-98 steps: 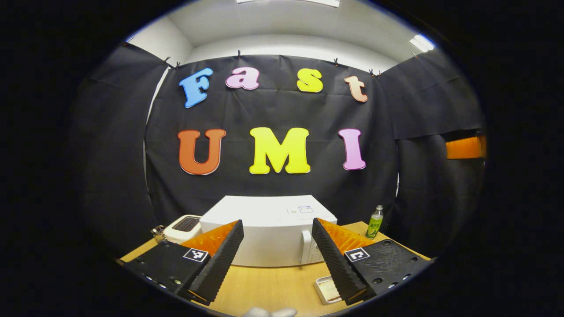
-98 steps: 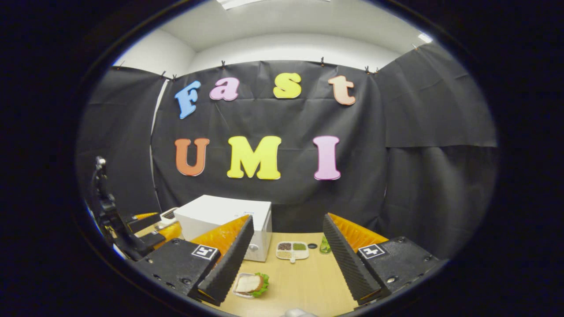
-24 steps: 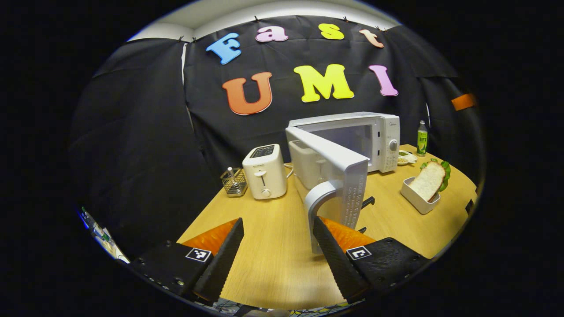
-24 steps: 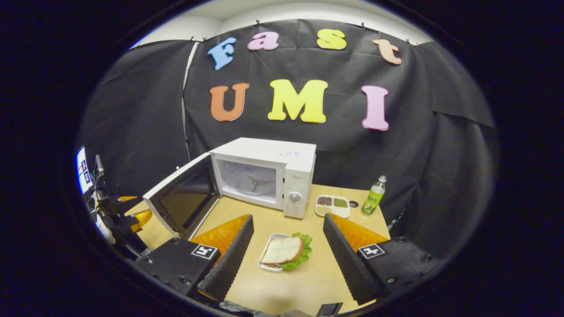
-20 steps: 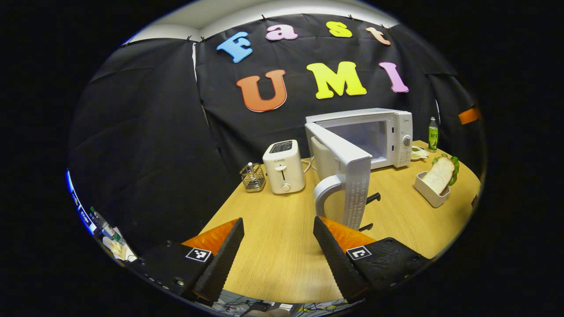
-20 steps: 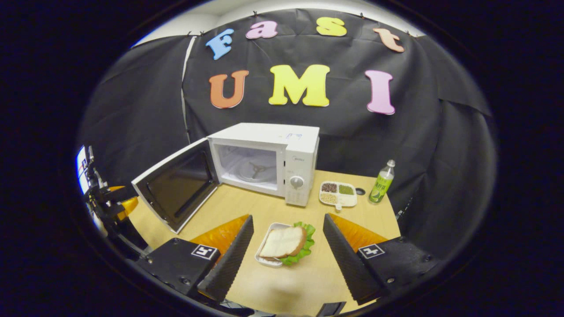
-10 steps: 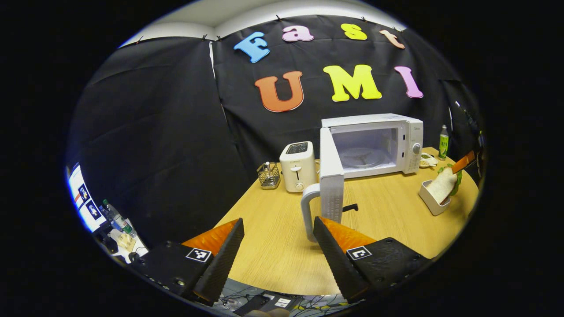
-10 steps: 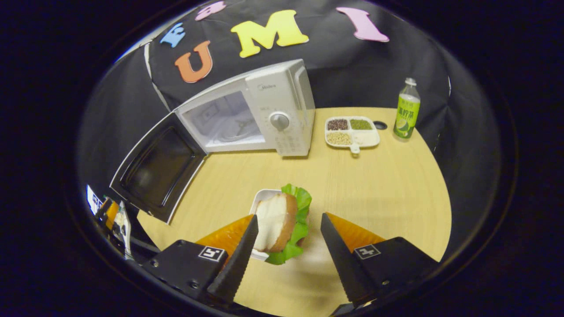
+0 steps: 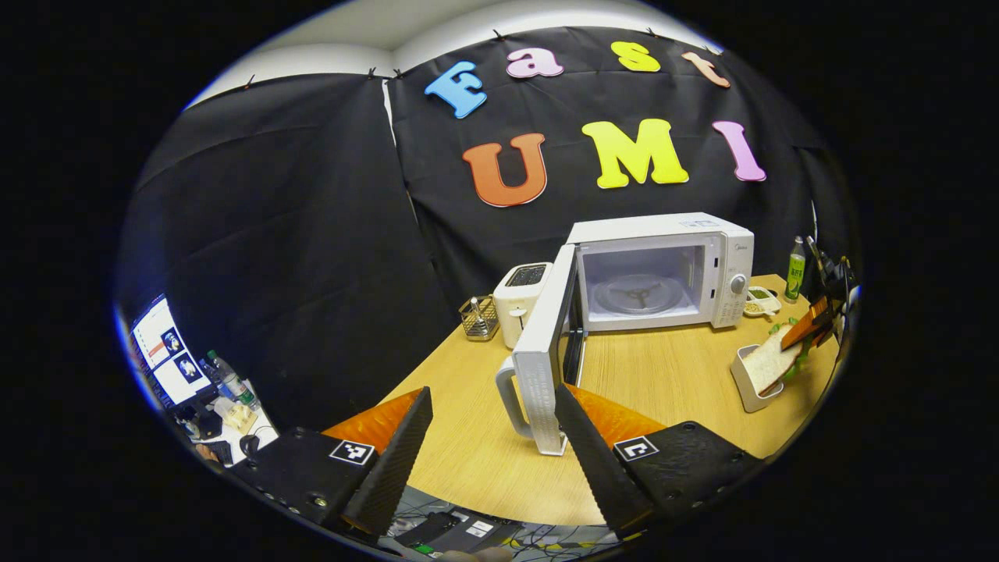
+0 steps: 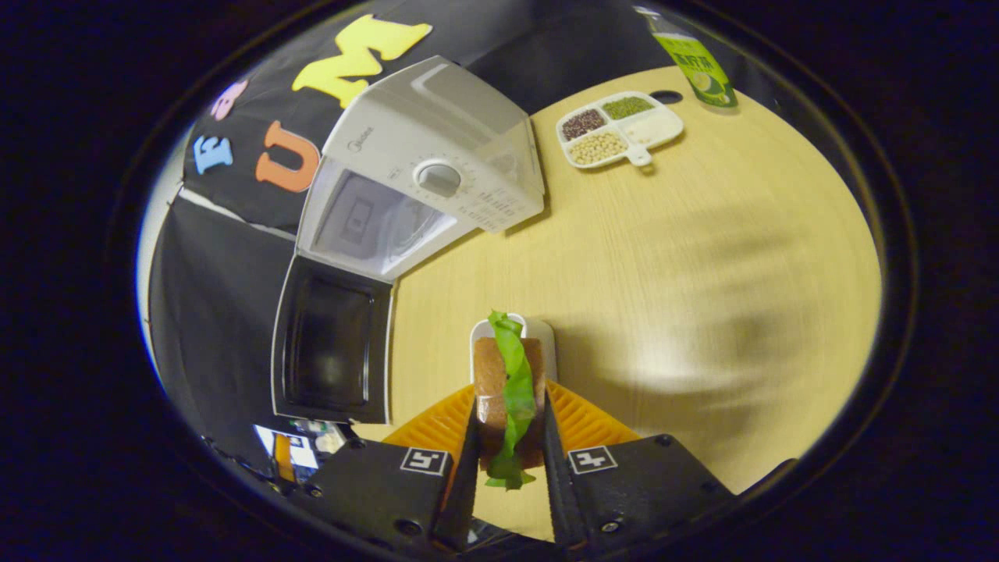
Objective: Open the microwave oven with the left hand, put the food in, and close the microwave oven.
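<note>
The white microwave point(image 9: 726, 242) stands with its door point(image 9: 546, 367) swung wide and the turntable showing inside. My left gripper point(image 9: 492, 392) is open, just short of the door's handle point(image 9: 507, 398) and holding nothing. A sandwich point(image 10: 503, 382) of bread and lettuce stands on edge in a small white tray point(image 10: 546, 343) in front of the microwave point(image 10: 437, 156). My right gripper point(image 10: 507, 428) is shut on the sandwich, one finger on each side. In the left gripper view the sandwich point(image 9: 765, 365) sits at the far right with that other gripper point(image 9: 812, 324) on it.
A white toaster point(image 9: 519, 300) and a wire basket point(image 9: 478, 316) stand left of the microwave. A sectioned plate of beans point(image 10: 620, 129) and a green bottle point(image 10: 691, 58) sit to its right. The open door point(image 10: 332, 343) juts out over the wooden table point(image 10: 702, 273).
My right gripper came down over the sandwich and shut on it. The microwave door swung wider, and my left gripper pulled back from it, still open.
</note>
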A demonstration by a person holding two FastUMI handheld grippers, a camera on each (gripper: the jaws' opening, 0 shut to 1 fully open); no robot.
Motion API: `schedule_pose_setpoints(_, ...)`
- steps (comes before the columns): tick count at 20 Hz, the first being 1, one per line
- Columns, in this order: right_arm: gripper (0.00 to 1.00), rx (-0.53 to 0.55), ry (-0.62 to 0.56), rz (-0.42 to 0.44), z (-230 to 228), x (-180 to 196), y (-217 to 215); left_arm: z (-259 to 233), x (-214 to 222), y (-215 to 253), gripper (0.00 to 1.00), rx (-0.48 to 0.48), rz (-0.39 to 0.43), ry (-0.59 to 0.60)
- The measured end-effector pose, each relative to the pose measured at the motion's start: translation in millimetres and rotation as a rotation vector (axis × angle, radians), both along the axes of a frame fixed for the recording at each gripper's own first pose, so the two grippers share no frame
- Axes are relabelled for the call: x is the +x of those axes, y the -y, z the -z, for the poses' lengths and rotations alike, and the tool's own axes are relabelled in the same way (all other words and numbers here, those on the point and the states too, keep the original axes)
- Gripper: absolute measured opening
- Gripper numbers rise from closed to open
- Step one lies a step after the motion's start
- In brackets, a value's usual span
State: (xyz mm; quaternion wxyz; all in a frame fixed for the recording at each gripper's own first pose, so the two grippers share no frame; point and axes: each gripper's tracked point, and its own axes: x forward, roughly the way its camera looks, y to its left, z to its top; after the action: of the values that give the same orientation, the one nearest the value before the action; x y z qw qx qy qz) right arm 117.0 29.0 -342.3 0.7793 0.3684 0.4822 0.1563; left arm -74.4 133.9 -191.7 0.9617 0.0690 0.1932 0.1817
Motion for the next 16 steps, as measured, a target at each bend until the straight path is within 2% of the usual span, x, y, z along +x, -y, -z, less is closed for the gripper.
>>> schedule_pose_setpoints(1,0.41,0.023,-0.014,-0.002,-1.3,0.0,0.1,-2.1,-2.6,4.9,0.95,-0.010,-0.017,-0.001)
schedule_pose_setpoints(3,0.39,0.056,-0.022,-0.006,-6.0,-1.9,1.5,-5.5,-8.3,15.4,0.95,-0.026,-0.048,-0.003)
schedule_pose_setpoints(4,0.29,0.079,-0.019,0.000,-11.0,-0.7,1.4,-7.8,-11.4,18.7,0.95,-0.029,-0.058,-0.003)
schedule_pose_setpoints(5,0.36,0.102,-0.016,-0.002,-16.5,0.0,0.1,-11.2,-14.3,21.7,0.95,-0.032,-0.068,-0.003)
schedule_pose_setpoints(7,0.35,0.164,-0.004,0.013,-33.7,1.1,-7.9,-18.3,-16.8,26.1,0.95,-0.029,-0.068,0.001)
schedule_pose_setpoints(8,0.27,0.191,0.005,0.025,-43.1,3.2,-12.3,-22.4,-16.7,26.2,0.95,-0.021,-0.060,0.003)
schedule_pose_setpoints(9,0.35,0.217,0.015,0.041,-53.3,6.5,-17.1,-26.2,-16.5,27.5,0.95,-0.013,-0.049,0.003)
schedule_pose_setpoints(12,0.35,0.289,0.058,0.099,-81.2,20.3,-40.3,-37.1,-9.8,28.4,0.95,0.002,0.000,0.015)
schedule_pose_setpoints(13,0.27,0.299,0.072,0.126,-87.7,27.8,-48.9,-39.4,-6.5,28.5,0.95,0.000,0.020,0.017)
schedule_pose_setpoints(14,0.35,0.308,0.088,0.161,-93.5,36.8,-57.8,-42.7,-2.4,30.0,0.95,-0.004,0.047,0.023)
schedule_pose_setpoints(15,0.35,0.323,0.108,0.201,-99.9,46.1,-67.1,-46.6,3.3,31.2,0.95,-0.008,0.081,0.034)
schedule_pose_setpoints(16,0.27,0.341,0.128,0.248,-105.3,58.5,-77.0,-48.0,9.1,31.5,0.95,-0.012,0.115,0.029)
